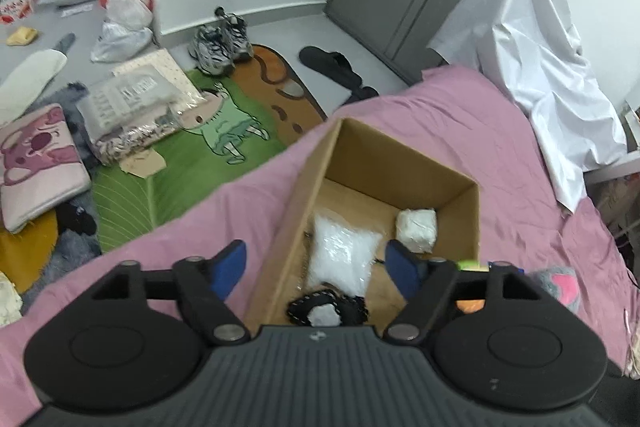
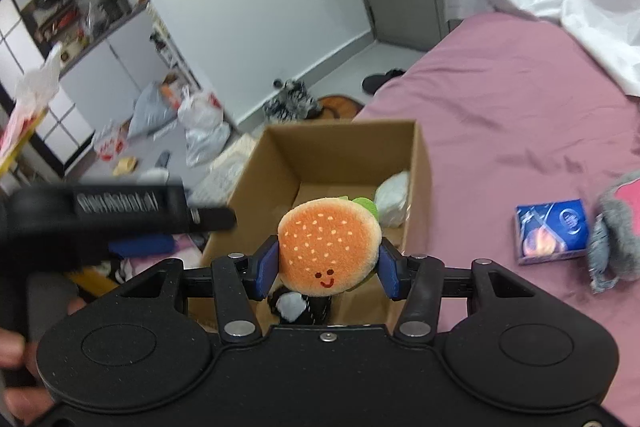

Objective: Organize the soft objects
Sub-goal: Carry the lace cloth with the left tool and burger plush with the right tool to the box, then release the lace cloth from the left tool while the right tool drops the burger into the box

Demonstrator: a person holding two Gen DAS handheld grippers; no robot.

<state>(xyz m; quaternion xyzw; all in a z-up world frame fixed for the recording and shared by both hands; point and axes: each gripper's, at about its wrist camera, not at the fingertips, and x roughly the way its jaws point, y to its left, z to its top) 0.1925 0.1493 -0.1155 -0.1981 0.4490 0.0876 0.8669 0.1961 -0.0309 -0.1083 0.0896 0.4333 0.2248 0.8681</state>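
An open cardboard box (image 1: pixel 360 151) (image 2: pixel 340 147) stands on the pink bed. In it lie a white clear-wrapped pack (image 1: pixel 342 255), a white bundle (image 1: pixel 416 229) (image 2: pixel 394 199) and a black-and-white soft toy (image 1: pixel 326 311) (image 2: pixel 296 307). My left gripper (image 1: pixel 316 269) is open and empty above the box's near left side. My right gripper (image 2: pixel 328 263) is shut on an orange hamburger plush (image 2: pixel 330 249) with a smiley face, held above the box's near end. The left gripper also shows in the right wrist view (image 2: pixel 120 223), blurred, at the left.
A grey-and-pink plush (image 2: pixel 616 227) (image 1: pixel 556 285) and a blue packet (image 2: pixel 552 231) lie on the pink bedsheet (image 1: pixel 460 131) right of the box. A white sheet (image 1: pixel 540 67) drapes at the far right. Shoes (image 1: pixel 220 43), bags and a green mat (image 1: pixel 180 163) cover the floor to the left.
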